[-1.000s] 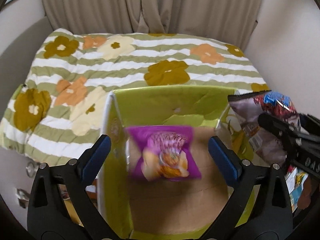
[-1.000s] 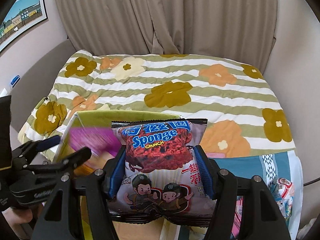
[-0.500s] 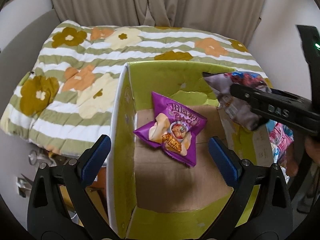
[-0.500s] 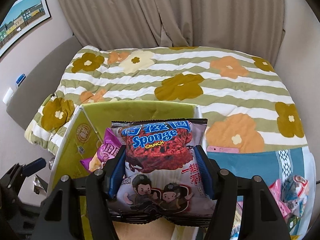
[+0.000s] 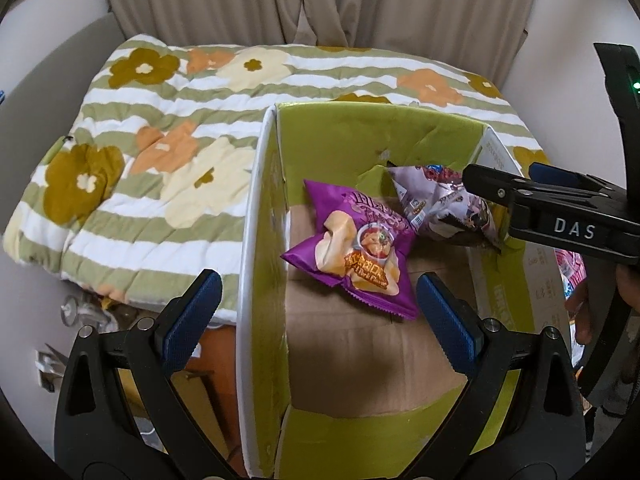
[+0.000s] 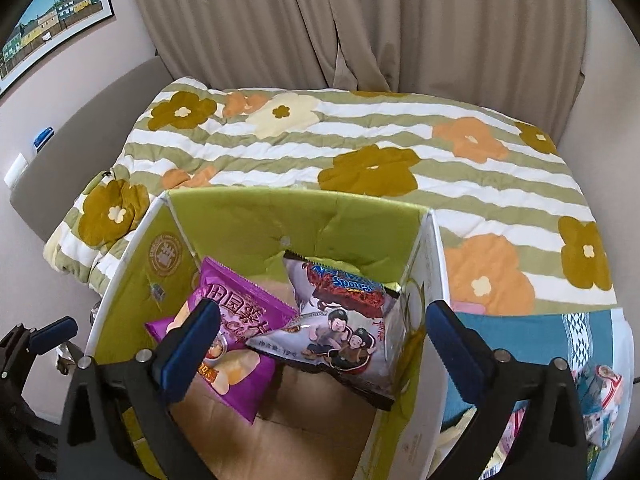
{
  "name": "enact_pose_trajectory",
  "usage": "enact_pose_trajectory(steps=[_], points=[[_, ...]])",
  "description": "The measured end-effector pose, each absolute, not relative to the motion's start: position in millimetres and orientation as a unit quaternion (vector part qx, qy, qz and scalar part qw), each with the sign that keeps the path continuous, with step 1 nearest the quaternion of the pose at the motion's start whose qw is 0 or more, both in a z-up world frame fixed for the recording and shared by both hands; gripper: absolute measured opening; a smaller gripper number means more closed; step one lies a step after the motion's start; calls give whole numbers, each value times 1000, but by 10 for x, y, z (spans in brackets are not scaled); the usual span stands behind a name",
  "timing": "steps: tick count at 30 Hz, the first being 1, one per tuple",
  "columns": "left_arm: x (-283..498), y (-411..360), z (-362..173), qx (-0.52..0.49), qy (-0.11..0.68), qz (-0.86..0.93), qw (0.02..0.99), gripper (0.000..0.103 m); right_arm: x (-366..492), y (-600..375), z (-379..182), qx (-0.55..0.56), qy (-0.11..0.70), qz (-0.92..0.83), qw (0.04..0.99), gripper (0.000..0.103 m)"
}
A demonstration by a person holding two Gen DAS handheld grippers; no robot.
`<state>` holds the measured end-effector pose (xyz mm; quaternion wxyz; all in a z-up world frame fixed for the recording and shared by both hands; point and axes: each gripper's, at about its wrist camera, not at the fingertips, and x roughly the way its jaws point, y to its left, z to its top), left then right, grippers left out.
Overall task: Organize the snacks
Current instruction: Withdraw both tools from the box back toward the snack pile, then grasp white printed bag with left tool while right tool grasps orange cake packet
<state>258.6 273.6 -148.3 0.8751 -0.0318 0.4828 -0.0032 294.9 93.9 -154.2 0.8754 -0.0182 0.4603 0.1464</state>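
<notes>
A green cardboard box (image 5: 256,208) (image 6: 256,220) stands open against the bed. On its floor lies a purple chip bag (image 5: 356,256) (image 6: 244,304). A grey and red Sponge Crunch bag (image 5: 440,208) (image 6: 344,320) leans beside it against the far right corner. My right gripper (image 6: 320,320) (image 5: 516,178) hovers over the box; its jaws are opening and the pads no longer touch the Sponge bag below. My left gripper (image 5: 318,304) (image 6: 44,332) is open and empty above the box's near left side.
A flowered striped quilt (image 6: 360,140) covers the bed behind the box, with curtains beyond. Several more snack packs (image 6: 600,392) lie on a teal cloth (image 6: 520,336) right of the box. A person's hand (image 5: 624,284) holds the right gripper.
The purple bag fell from the left gripper and settled in the box. The right gripper moved over the box, spread its jaws and let the Sponge bag drop in.
</notes>
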Motion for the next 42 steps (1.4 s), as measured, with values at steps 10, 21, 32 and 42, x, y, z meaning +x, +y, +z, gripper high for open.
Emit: enact_pose_trajectory(steps=[10,21,32,42], points=[[2424,2702,-1200,-32,459,-8,888,97,2721,844,-1200,-8,439,134,889,102],[1844,2184,-620,-30,411,2,911,97,2057,215,-604,9,398,146,906,102],[1209,1032,-636,-36,414,-26,909,97,1270,-1095,-460,14,388,104,916,102],[831,173,-1106,-21,442,-19,897,97,696,-2027,-802,20,400,84,912,102]])
